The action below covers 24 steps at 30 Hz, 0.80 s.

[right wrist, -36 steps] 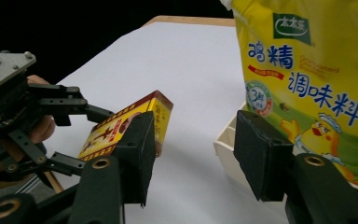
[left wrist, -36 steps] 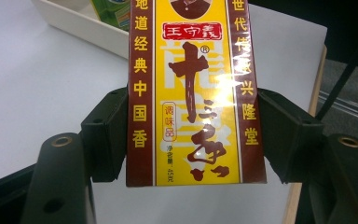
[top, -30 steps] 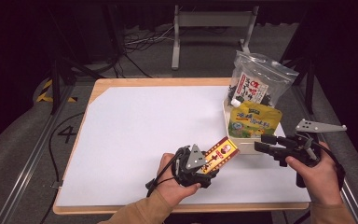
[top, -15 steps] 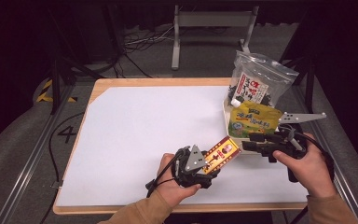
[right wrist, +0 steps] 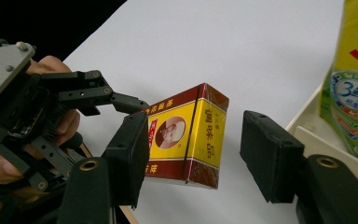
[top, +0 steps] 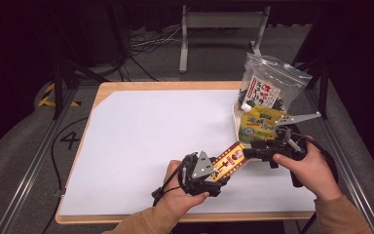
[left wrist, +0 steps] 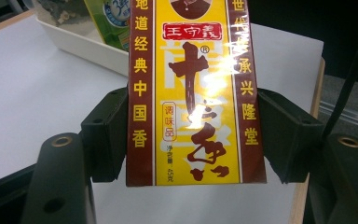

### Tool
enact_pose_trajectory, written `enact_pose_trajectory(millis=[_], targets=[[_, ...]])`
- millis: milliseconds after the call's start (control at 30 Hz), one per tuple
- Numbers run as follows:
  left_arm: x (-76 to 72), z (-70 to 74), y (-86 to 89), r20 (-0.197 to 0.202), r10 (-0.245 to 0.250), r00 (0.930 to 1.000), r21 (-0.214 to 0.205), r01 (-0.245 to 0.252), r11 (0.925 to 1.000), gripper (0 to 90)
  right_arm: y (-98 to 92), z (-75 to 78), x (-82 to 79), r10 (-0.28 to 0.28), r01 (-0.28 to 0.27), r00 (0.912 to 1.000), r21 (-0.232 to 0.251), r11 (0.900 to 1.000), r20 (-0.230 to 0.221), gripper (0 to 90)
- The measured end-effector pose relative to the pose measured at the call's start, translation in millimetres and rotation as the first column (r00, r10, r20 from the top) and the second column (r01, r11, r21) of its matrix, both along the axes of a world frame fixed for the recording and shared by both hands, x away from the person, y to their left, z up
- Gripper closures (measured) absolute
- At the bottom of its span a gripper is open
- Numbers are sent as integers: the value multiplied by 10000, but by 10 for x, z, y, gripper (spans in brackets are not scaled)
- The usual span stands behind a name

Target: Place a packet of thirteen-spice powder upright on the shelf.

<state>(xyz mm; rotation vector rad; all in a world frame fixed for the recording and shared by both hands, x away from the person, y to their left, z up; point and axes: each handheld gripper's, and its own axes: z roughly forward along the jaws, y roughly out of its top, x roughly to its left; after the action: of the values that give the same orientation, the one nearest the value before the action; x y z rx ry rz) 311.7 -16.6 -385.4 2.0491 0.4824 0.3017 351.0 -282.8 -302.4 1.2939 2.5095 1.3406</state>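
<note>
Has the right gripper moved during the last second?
Yes. The right gripper has moved leftward, away from the table's right edge, along the white tray, toward the yellow box in the left gripper.

My left gripper [left wrist: 193, 140] clamps the yellow-and-maroon seasoning box [left wrist: 193, 88] at both side edges. A white tray [left wrist: 81, 44] sits at eleven o'clock on the white table [left wrist: 23, 107].

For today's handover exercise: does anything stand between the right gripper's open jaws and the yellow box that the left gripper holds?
Nothing visible does. The right gripper has its jaws open on either side of the yellow box's free end, with clear gaps. The left gripper clamps the other end.
</note>
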Motion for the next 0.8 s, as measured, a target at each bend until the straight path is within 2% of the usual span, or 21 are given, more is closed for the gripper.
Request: enact_pose_trajectory(millis=[233,800], targets=[[-15,9,3,119,9,9999,-81,-8,10000,325,106,-131,67,183,-183,9988,5,9998,-453,409],[-25,17,10,389,99,9992,-101,-95,9999,326,264,-271,103,562,-561,9941,33,9984,-929,396]])
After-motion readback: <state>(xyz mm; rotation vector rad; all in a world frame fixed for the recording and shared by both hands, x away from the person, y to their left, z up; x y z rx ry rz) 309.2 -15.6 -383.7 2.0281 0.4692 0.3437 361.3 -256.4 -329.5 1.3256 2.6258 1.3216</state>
